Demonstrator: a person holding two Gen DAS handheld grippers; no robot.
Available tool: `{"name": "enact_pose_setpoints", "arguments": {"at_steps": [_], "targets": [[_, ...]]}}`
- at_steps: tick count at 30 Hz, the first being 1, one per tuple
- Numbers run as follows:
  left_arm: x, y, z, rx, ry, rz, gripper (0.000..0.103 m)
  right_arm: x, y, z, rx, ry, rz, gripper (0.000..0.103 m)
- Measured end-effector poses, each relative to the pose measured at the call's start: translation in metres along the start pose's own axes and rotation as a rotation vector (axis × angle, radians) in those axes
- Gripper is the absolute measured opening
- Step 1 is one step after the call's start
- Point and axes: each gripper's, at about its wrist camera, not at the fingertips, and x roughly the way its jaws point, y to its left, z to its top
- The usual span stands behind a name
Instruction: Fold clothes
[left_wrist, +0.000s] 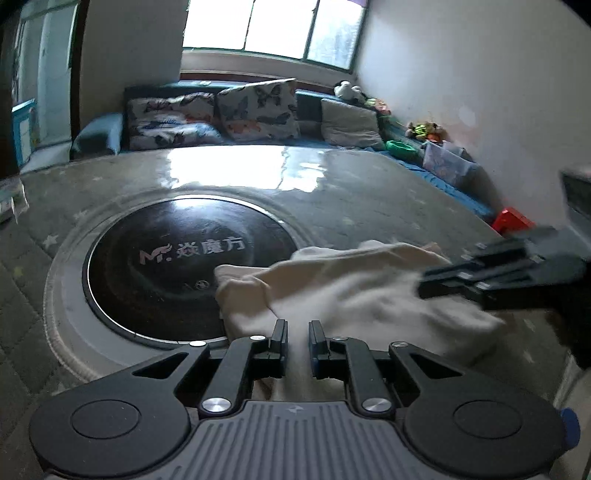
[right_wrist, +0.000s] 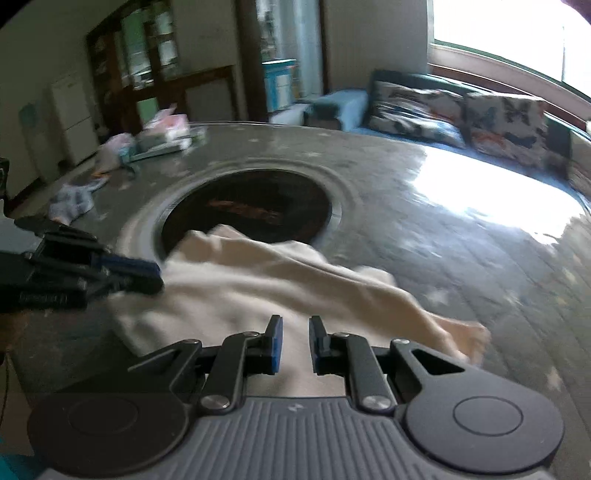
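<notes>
- Left gripper (left_wrist: 298, 341): jaws a narrow gap apart, cloth (left_wrist: 332, 291) showing between and under them. Can't tell if it has a hold or just hovers.
- Right gripper (right_wrist: 295, 341): same narrow gap, cloth (right_wrist: 258, 288) right below. Grip can't be told either.
- In the left view the right gripper sits at the right edge over the cloth; blurred, likely moving.
- Cloth: cream, bunched and wrinkled, lower centre of both views, lying on the table (left_wrist: 351, 184), one end lapping onto the black round plate (left_wrist: 177, 258) in the middle.
- Progress: early. No neat fold visible; cloth still needs spreading flat, then folding.
- Other: small crumpled item (right_wrist: 72, 201) and boxes (right_wrist: 166, 134) upper left of the right view; sofa with pillows (left_wrist: 255, 110) behind the table.
</notes>
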Motion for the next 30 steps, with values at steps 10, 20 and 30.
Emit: {"name": "enact_pose_setpoints", "arguments": {"at_steps": [10, 20, 30], "targets": [[0.013, 0.011, 0.022, 0.019, -0.015, 0.045, 0.014, -0.015, -0.034, 0.005, 0.082, -0.037, -0.025, 0.014], [0.041, 0.021, 0.03, 0.028, 0.031, 0.083, 0.014, 0.012, -0.064, 0.012, 0.165, -0.013, -0.084, 0.012], [0.065, -0.02, 0.05, 0.113, 0.036, 0.019, 0.014, 0.027, -0.049, 0.027, 0.159, -0.029, -0.043, 0.013]]}}
